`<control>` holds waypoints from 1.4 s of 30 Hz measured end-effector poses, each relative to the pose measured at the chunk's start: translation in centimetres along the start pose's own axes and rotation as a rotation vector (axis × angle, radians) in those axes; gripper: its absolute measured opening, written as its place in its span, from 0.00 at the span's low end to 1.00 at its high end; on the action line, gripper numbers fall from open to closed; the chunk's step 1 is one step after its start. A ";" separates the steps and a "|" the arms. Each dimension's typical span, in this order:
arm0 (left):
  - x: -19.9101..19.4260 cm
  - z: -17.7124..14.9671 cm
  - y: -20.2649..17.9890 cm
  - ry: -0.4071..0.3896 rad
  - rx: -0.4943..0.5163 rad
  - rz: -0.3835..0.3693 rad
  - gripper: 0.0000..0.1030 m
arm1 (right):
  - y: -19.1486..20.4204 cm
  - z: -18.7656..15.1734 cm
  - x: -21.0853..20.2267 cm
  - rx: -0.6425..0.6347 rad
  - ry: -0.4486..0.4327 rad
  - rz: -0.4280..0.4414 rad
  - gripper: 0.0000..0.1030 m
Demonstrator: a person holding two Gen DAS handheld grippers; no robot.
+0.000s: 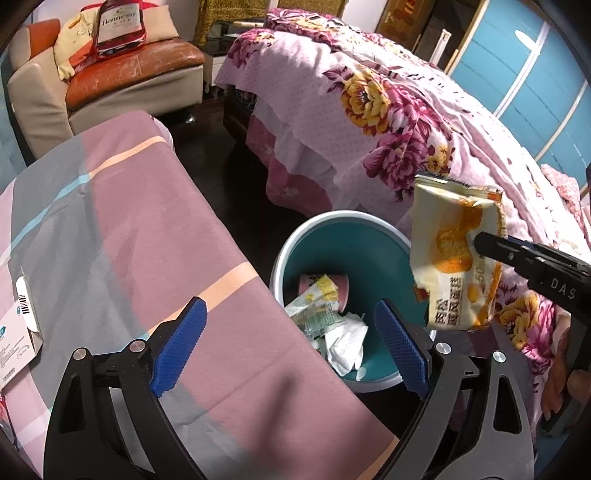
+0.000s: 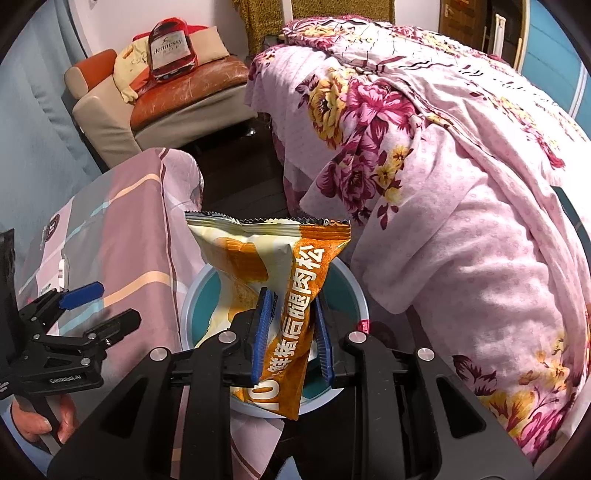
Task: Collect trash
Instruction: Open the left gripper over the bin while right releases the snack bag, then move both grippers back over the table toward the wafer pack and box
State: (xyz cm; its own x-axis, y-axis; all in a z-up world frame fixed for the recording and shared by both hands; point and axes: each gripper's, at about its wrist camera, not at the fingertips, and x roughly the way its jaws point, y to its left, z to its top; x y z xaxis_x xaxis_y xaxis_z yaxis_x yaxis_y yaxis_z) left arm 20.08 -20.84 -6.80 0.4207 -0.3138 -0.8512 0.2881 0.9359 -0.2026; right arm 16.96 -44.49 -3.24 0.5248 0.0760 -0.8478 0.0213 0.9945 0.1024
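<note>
A round bin [image 1: 369,229], teal inside with a pale rim, stands on the dark floor between the table and the bed. In it lie a pink cup [image 1: 341,290], wrappers and crumpled tissue [image 1: 347,343]. My left gripper [image 1: 291,310] is open wide with nothing between its blue pads, over the table edge and the bin's near rim. My right gripper [image 2: 291,295] is shut on an orange-and-cream snack packet [image 2: 295,258] and holds it upright above the bin [image 2: 351,291]. The left wrist view shows that packet [image 1: 454,251] at the right, over the bin's rim, with the right gripper [image 1: 484,245] on it.
A table under a pink-and-grey striped cloth [image 1: 129,221] fills the left, with a printed box [image 1: 18,325] at its edge. A bed with a floral quilt [image 1: 369,103] lies to the right. An orange armchair [image 1: 122,77] with a bottle-shaped cushion [image 1: 120,29] is behind.
</note>
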 end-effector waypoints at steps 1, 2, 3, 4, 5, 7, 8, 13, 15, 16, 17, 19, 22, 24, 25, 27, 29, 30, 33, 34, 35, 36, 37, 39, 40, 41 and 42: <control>0.0 0.0 0.1 0.000 -0.002 -0.002 0.90 | 0.1 0.0 0.2 -0.001 0.007 -0.003 0.24; 0.0 0.0 0.3 0.001 -0.006 -0.005 0.90 | 0.2 0.0 0.3 -0.003 0.013 -0.005 0.24; 0.0 0.0 0.5 0.002 -0.011 -0.007 0.90 | 0.3 0.0 0.5 -0.005 0.017 -0.007 0.24; 0.1 -0.1 0.7 0.004 -0.014 -0.009 0.90 | 0.5 -0.1 0.6 -0.009 0.021 -0.010 0.24; 0.1 0.0 0.8 0.005 -0.016 -0.009 0.90 | 0.6 -0.1 0.7 -0.011 0.024 -0.011 0.24; 0.3 -0.1 1.0 0.008 -0.018 -0.012 0.90 | 0.7 -0.1 1.0 -0.014 0.032 -0.015 0.24; 0.3 -0.1 1.1 0.010 -0.018 -0.014 0.90 | 0.8 -0.1 1.2 -0.014 0.037 -0.016 0.24; 0.6 -0.2 1.6 0.018 -0.024 -0.019 0.90 | 1.0 -0.1 1.4 -0.014 0.046 -0.020 0.48; 0.6 -0.4 1.8 0.018 -0.028 -0.019 0.90 | 1.2 0.0 1.3 -0.018 0.039 -0.023 0.59; 0.6 -0.5 1.9 0.021 -0.029 -0.018 0.90 | 1.3 0.0 1.3 -0.020 0.039 -0.023 0.68; 0.7 -0.6 2.1 0.024 -0.031 -0.017 0.90 | 1.3 0.0 1.3 -0.017 0.041 -0.020 0.72; 0.7 -0.7 2.4 0.031 -0.036 -0.015 0.90 | 1.3 0.1 1.3 -0.015 0.046 -0.020 0.73; 0.4 -0.9 2.9 0.032 -0.043 -0.011 0.90 | 1.6 0.2 1.4 -0.019 0.066 -0.013 0.74; -0.1 -1.2 3.3 0.028 -0.050 -0.005 0.90 | 2.0 0.1 1.3 -0.028 0.070 -0.014 0.74; -0.4 -1.3 3.6 0.026 -0.053 -0.002 0.90 | 2.3 0.0 1.3 -0.035 0.072 -0.012 0.74; -0.9 -1.6 4.1 0.021 -0.058 0.005 0.90 | 2.9 -0.1 1.1 -0.043 0.074 -0.005 0.74; -1.6 -1.9 4.7 0.013 -0.063 0.013 0.90 | 4.0 -0.2 0.9 -0.062 0.078 0.003 0.75; -2.1 -2.1 5.1 0.010 -0.065 0.019 0.90 | 4.8 -0.2 0.8 -0.080 0.081 0.008 0.76; -3.5 -2.8 6.4 -0.005 -0.067 0.042 0.90 | 7.1 -0.3 0.5 -0.143 0.085 0.015 0.77; -4.2 -3.2 7.0 -0.010 -0.070 0.053 0.90 | 8.0 -0.4 0.3 -0.167 0.086 0.017 0.77; -4.7 -3.5 7.7 -0.014 -0.074 0.061 0.90 | 8.5 -0.4 0.3 -0.182 0.086 0.020 0.77; -5.2 -3.8 8.3 -0.017 -0.078 0.068 0.90 | 9.2 -0.4 0.2 -0.201 0.086 0.024 0.77; -5.9 -4.1 9.1 -0.022 -0.083 0.078 0.90 | 10.6 -0.4 0.0 -0.240 0.089 0.031 0.77; -7.0 -4.7 10.5 -0.030 -0.093 0.095 0.90 | 12.4 -0.6 -0.2 -0.289 0.091 0.034 0.77; -7.5 -5.1 11.3 -0.033 -0.100 0.104 0.90 | 13.1 -0.6 -0.3 -0.302 0.092 0.036 0.77; -8.2 -5.4 12.2 -0.038 -0.109 0.114 0.90 | 14.2 -0.7 -0.4 -0.326 0.094 0.042 0.77; -8.9 -5.8 13.1 -0.042 -0.117 0.125 0.91 | 15.0 -0.7 -0.4 -0.343 0.096 0.047 0.77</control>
State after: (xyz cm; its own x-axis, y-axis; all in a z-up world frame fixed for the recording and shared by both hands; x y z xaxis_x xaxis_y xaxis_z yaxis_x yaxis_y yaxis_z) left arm 15.14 -4.88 -4.72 0.4835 -0.1981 -0.8527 0.1306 0.9795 -0.1535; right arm 16.46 -29.59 -1.71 0.4360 0.1125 -0.8929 -0.2964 0.9548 -0.0244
